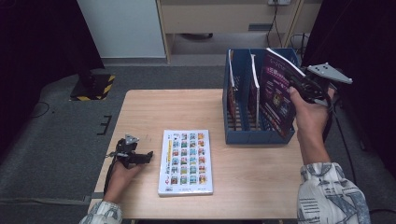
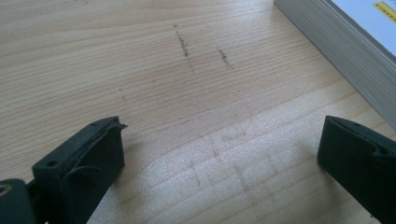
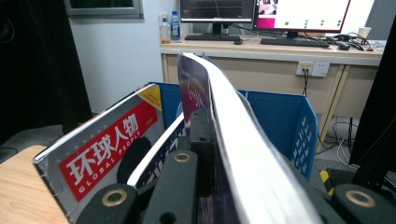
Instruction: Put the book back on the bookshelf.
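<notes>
We hold a purple magazine (image 1: 276, 91) in our right gripper (image 1: 299, 87), its jaws clamped tight on the magazine's near edge, and the magazine stands tilted in the rightmost slot of the blue file rack (image 1: 254, 136) at the far right of the table (image 1: 154, 109). Its cover print is too small for us to read. In the right gripper view, a second magazine (image 3: 109, 149) to the left in the rack shows a red band with Chinese characters and the words "GLOBAL PEOPLE". Another magazine (image 1: 253, 91) stands upright between the two. Nearer to us, left of the rack, a thick book (image 1: 185, 161) lies flat, its cover a grid of small pictures, its writing unreadable. Our left gripper (image 1: 148, 157) rests on the table just left of that book, jaws wide apart with only bare wood between them. Beyond the table, a desk (image 3: 261, 46) carries monitors (image 3: 261, 9) and bottles (image 3: 169, 28).
</notes>
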